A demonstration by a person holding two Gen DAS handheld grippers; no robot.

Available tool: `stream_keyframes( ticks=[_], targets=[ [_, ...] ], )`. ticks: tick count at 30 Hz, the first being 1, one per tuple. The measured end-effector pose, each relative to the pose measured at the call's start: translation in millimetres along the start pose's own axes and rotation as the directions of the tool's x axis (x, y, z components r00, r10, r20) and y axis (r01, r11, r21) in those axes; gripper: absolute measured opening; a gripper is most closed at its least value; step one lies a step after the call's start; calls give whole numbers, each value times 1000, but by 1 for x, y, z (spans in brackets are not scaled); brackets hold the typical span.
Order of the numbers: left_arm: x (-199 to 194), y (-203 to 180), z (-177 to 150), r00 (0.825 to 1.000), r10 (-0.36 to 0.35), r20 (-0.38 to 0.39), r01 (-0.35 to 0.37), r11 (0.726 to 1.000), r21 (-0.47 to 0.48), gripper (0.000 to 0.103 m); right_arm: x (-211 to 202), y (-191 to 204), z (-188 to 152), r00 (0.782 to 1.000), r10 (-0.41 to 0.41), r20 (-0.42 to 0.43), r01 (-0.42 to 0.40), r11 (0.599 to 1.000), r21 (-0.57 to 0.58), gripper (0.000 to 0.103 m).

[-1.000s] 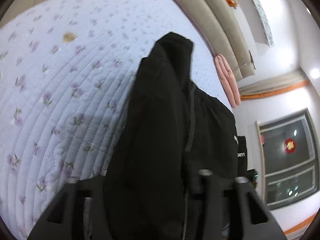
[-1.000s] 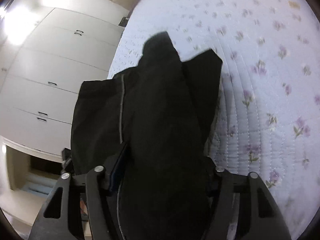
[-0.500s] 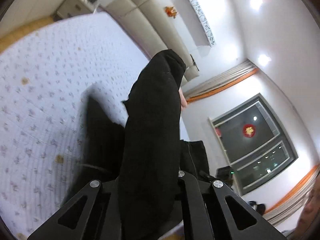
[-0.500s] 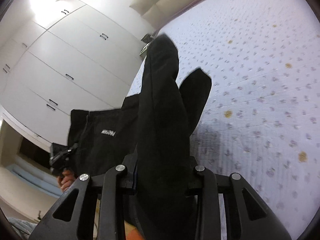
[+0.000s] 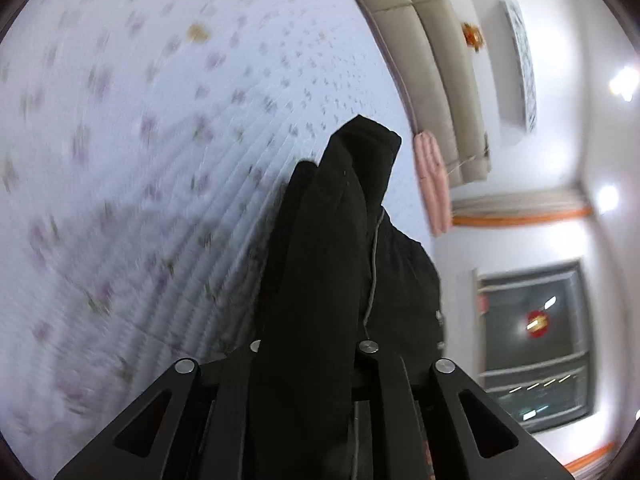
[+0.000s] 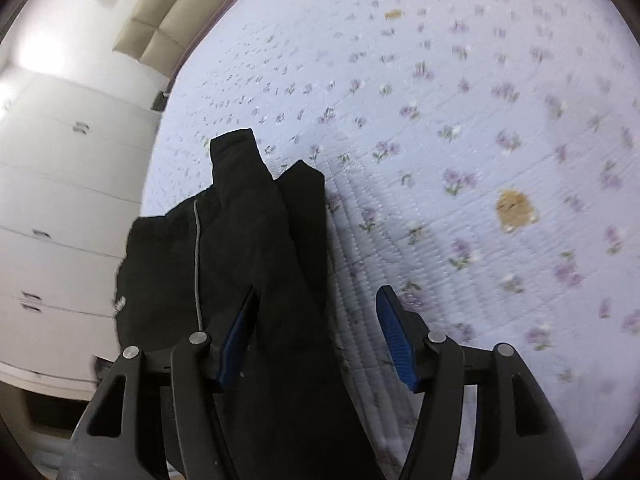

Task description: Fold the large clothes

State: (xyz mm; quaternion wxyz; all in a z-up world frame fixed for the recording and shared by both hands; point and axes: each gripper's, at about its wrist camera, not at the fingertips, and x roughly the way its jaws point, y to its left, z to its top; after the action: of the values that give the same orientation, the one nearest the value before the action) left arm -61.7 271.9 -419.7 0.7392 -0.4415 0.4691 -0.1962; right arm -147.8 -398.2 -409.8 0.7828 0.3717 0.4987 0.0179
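Black garment (image 5: 320, 280) hangs bunched in long folds above the floral quilt (image 5: 140, 160).

A bed (image 6: 460, 128) under a pale quilted cover printed with small purple flowers and a few tan patches spreads ahead of both sets of jaws, and a black garment (image 6: 248, 248) lies on its near edge, running back between them, with pink cushions (image 5: 434, 184) far beyond.
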Motion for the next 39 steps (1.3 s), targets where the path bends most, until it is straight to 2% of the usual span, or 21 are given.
stream_keyframes(
  ticks=[2, 4, 6, 8, 9, 10, 12, 14, 15, 17, 18, 20, 22, 24, 26, 27, 29, 30, 33, 36, 39],
  targets=[
    [-9, -15, 5, 998, 63, -12, -62, 995, 76, 21, -20, 13, -1, 997, -75, 21, 76, 995, -61, 63],
    [-15, -31, 8, 993, 113, -31, -107, 982, 152, 25, -40, 33, -2, 984, -163, 71, 172, 976, -134, 64],
    [-29, -46, 11, 990, 141, -21, -134, 970, 201, 29, -58, 53, -6, 971, -204, 121, 225, 955, -195, 64],
    [-52, -56, 18, 999, 22, -28, -16, 980, 200, 32, -70, 77, -11, 967, -197, 159, 232, 940, -249, 64],
    [-64, -60, 21, 1000, -10, -12, 12, 981, 192, 37, -73, 90, -14, 966, -194, 171, 236, 931, -277, 64],
    [-74, -64, 21, 1000, 3, 21, -7, 980, 197, 38, -78, 103, -17, 965, -192, 179, 240, 921, -308, 64],
    [-92, -84, 18, 993, 79, 91, -99, 964, 248, 42, -79, 129, -27, 969, -176, 176, 231, 899, -372, 65],
    [-93, -104, 11, 983, 149, 104, -174, 935, 308, 42, -71, 157, -44, 977, -144, 157, 199, 877, -437, 65],
    [-88, -118, 2, 977, 183, 110, -210, 909, 359, 43, -68, 165, -47, 980, -131, 150, 186, 869, -458, 65],
    [-78, -139, -16, 952, 266, 150, -305, 845, 439, 43, -48, 182, -55, 981, -132, 139, 184, 851, -493, 65],
    [-63, -148, -24, 934, 313, 172, -357, 806, 473, 45, -32, 190, -53, 978, -155, 141, 205, 843, -497, 65],
    [-30, -147, -29, 906, 390, 166, -420, 769, 483, 45, -1, 197, -58, 976, -189, 108, 217, 835, -506, 65],
    [5, -125, -24, 880, 462, 113, -462, 776, 429, 45, 27, 199, -59, 966, -244, 80, 250, 826, -505, 65],
    [28, -100, -20, 866, 490, 95, -485, 781, 394, 47, 59, 192, -57, 954, -298, 47, 280, 817, -504, 70],
    [42, -83, -16, 872, 482, 82, -476, 801, 363, 50, 78, 180, -50, 959, -282, 24, 260, 844, -469, 72],
    [45, -74, -12, 880, 470, 71, -465, 821, 330, 52, 80, 177, -47, 962, -271, 27, 253, 854, -456, 72],
    [42, -66, -4, 895, 442, 58, -439, 852, 284, 52, 83, 176, -44, 961, -273, 35, 258, 853, -453, 73],
    [40, -65, -1, 895, 443, 60, -441, 855, 272, 51, 82, 178, -44, 961, -276, 37, 262, 850, -456, 73],
    [26, -79, -11, 884, 459, 92, -464, 834, 297, 47, 71, 178, -49, 963, -263, 50, 257, 853, -455, 73],
    [3, -106, -39, 870, 469, 153, -491, 793, 360, 47, 41, 176, -64, 966, -245, 84, 257, 864, -433, 74],
    [-26, -143, -78, 844, 476, 248, -536, 725, 433, 47, 6, 176, -88, 957, -258, 130, 289, 854, -433, 75]
  ],
)
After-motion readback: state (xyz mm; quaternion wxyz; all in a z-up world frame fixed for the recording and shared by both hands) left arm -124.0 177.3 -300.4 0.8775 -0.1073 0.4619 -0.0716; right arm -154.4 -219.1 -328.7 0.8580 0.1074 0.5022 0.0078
